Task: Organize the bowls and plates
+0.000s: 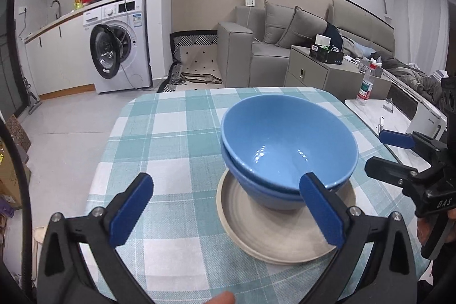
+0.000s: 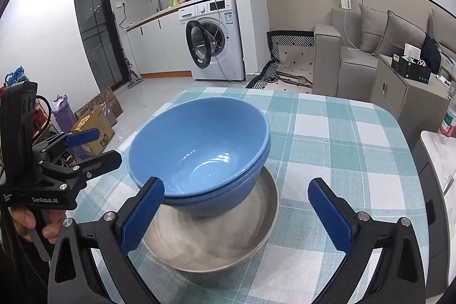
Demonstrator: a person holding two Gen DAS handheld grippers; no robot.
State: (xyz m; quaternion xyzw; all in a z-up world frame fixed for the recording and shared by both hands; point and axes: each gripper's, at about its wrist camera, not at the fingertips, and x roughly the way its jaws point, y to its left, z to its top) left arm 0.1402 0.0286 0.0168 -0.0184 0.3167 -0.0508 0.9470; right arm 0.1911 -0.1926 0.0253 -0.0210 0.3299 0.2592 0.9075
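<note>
2 blue bowls (image 1: 287, 150) sit nested on the plate (image 1: 256, 230), mid-table (image 1: 159, 133). Both tongs gape wide, empty. From the left gripper (image 1: 228, 210) the stack lies at 1 o'clock; from the right gripper (image 2: 236, 215), 11 o'clock, about equally near

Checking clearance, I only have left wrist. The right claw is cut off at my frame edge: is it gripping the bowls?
Observer: No. In the right wrist view the right claw is wide open with nothing clamped. One pad is in front of the near rim of the blue bowls, the other over bare tablecloth.
Operator: And my left claw, seen from that side?
Observer: The left claw is open beside the bowls, with a sliver of gap showing between its nearer finger and the rim.
</note>
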